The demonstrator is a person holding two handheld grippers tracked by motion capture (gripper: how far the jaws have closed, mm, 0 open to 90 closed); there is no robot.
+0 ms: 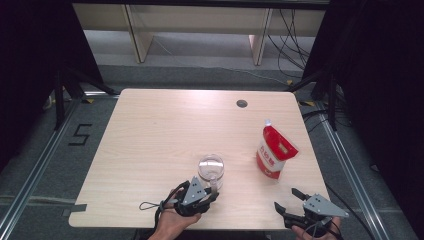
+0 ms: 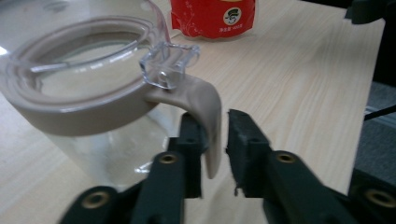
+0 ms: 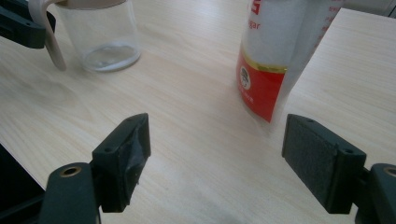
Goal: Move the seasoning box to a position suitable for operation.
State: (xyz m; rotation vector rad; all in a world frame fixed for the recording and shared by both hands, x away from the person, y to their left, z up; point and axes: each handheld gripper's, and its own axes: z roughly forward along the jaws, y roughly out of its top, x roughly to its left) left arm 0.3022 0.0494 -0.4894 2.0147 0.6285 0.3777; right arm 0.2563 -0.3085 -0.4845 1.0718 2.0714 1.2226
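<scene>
A clear glass jug (image 1: 211, 167) with a beige rim and a curved beige handle (image 2: 208, 107) stands near the table's front middle. My left gripper (image 1: 212, 192) reaches it from the front. In the left gripper view the handle hangs between the jaws of this gripper (image 2: 217, 120): one pad touches it and a thin gap shows at the other, so the gripper is open. A red and white spouted pouch (image 1: 274, 150) stands upright to the jug's right. At the front right edge, my right gripper (image 1: 286, 198) is open and holds nothing. Its own view faces the pouch (image 3: 280, 51) and the jug (image 3: 105, 32).
The pale wooden table (image 1: 165, 130) has a round cable hole (image 1: 242, 103) at the back right. Dark frames and cables stand on the floor to both sides. Both hands sit close to the table's front edge.
</scene>
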